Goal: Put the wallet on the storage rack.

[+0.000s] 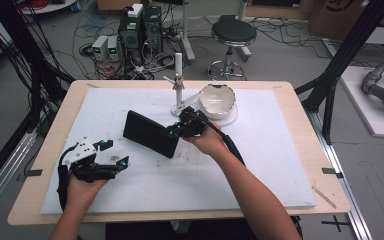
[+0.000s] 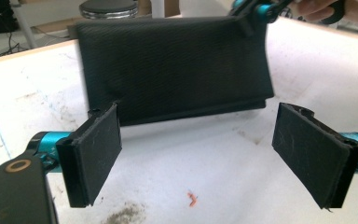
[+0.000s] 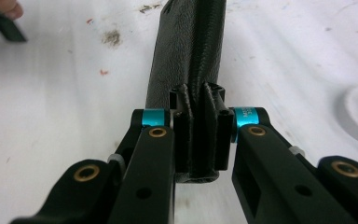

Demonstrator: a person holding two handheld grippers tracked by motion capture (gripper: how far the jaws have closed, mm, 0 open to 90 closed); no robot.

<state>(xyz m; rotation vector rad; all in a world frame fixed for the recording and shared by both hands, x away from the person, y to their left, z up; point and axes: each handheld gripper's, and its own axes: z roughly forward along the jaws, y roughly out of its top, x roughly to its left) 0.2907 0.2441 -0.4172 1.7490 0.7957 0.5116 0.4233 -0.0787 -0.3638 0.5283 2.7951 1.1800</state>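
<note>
Work in hand: we judge that we are lifting the black pouch (image 1: 150,133) off the worktop (image 1: 280,95), perhaps to pass it across or open it; its purpose is not clear to us.
Black pouch: a flat, textured black case, tilted, its right end raised. It sits left of the white bowl (image 1: 218,100) and just in front of the small white stand (image 1: 178,82). In the left gripper view it (image 2: 172,65) hangs broadside, its lower edge apparently just above the white mat (image 1: 260,165), with a shadow beneath.
Right gripper (image 1: 179,129): between bowl and pouch, its fingers pinching the pouch's end. In the right gripper view (image 3: 198,135) the pads squeeze the folded edge of the pouch (image 3: 186,51) hard enough to crease it.
Left gripper (image 1: 114,154): further left of the bowl than the pouch, on the side nearer us. Its fingers (image 2: 98,149) are spread wide and hold nothing; the pouch is in front of them, apart.
Done so far: the grip on the pouch looks secure and one end seems clear of the mat.
Left to do: we reckon the pouch has yet to reach wherever it is going, and the left gripper has yet to take any part.
Risk: held by one end only, the pouch could swing or slip.
</note>
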